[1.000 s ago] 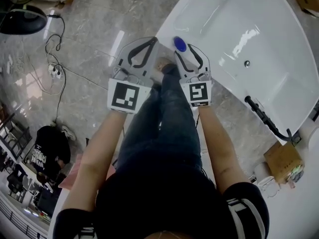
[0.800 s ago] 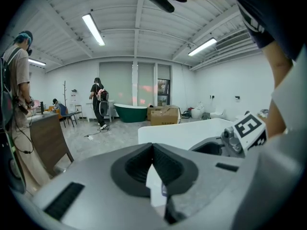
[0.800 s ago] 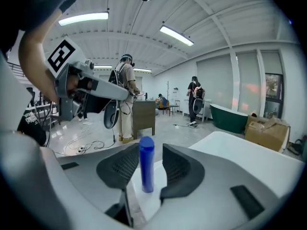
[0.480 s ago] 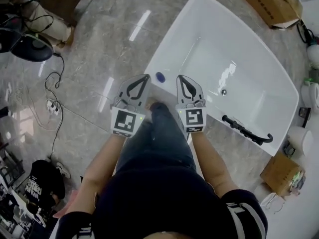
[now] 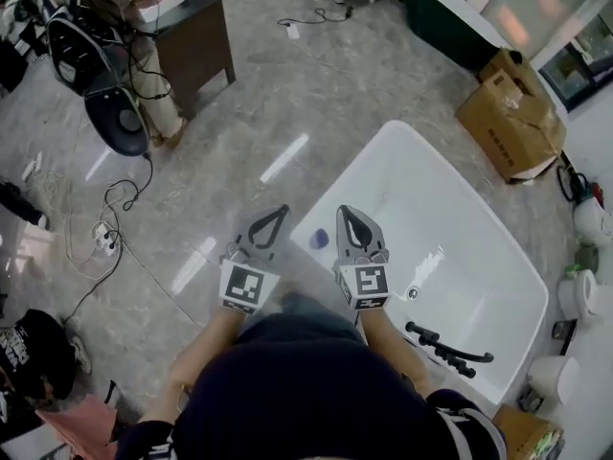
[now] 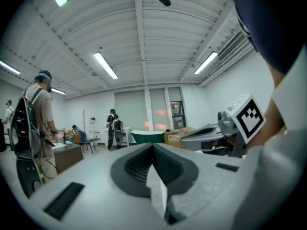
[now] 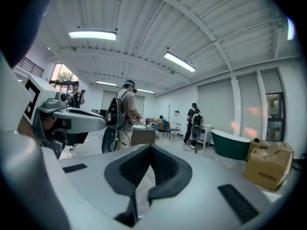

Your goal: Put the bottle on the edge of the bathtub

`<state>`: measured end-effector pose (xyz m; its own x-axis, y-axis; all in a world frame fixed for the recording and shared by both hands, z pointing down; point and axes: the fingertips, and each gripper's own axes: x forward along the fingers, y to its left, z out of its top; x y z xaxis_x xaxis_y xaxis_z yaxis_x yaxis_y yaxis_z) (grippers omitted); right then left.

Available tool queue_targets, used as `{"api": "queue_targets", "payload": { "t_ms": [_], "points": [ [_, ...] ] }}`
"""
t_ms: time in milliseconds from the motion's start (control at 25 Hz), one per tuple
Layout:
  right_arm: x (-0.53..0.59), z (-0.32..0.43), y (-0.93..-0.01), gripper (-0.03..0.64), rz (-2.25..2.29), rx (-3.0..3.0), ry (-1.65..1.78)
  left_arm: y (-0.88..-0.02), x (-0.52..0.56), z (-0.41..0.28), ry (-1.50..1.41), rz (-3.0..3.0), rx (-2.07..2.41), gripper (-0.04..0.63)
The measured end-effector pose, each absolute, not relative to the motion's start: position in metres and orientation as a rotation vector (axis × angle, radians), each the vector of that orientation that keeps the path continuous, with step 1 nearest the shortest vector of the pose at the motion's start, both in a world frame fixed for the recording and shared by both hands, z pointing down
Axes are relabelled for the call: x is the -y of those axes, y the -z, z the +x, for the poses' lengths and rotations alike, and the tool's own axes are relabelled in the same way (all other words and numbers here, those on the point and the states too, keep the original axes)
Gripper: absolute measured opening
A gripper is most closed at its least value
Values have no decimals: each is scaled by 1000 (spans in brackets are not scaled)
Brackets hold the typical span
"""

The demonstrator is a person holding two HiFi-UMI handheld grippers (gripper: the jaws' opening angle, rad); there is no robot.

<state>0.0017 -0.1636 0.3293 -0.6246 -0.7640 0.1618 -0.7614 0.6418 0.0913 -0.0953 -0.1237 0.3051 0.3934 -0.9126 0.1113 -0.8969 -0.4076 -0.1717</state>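
Observation:
In the head view the bottle point(image 5: 319, 241), seen from above as a blue cap, stands on the near left rim of the white bathtub point(image 5: 498, 257). It is free of both grippers and lies between them. My left gripper point(image 5: 271, 214) and right gripper point(image 5: 347, 215) are held side by side above it, both shut and empty. In the left gripper view the left gripper point(image 6: 152, 145) points level into the room, with the right gripper point(image 6: 211, 135) beside it. In the right gripper view the right gripper point(image 7: 151, 147) has nothing between its closed jaws.
A black tap fitting point(image 5: 450, 345) sits on the tub's near right rim. Cardboard boxes point(image 5: 512, 113) lie beyond the tub. A dark desk point(image 5: 192, 41), a person with a backpack point(image 5: 86, 17) and floor cables point(image 5: 105, 233) are at left. A green tub point(image 7: 230, 145) stands far off.
The right gripper, open around the bottle a second ago, has come off it and shut. Both grippers and the head view have risen away from the tub; the bottle stays on the rim.

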Motion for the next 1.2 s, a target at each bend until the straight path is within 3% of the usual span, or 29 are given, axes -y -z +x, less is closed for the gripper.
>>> {"api": "queue_targets", "payload": {
  "t_ms": [560,840,1200],
  "points": [
    [99,-228,-226,15,467,3109,174,-225,-18,-311,65,-1760,-2503,0],
    [36,-283,-179,15,117,3228,146,-174,-106,-345,50,-1358,-2701,1],
    [-5,-300,-159,17,-119,3263,136,-160,-154,-343,76,-1119,-2803,0]
  ]
}}
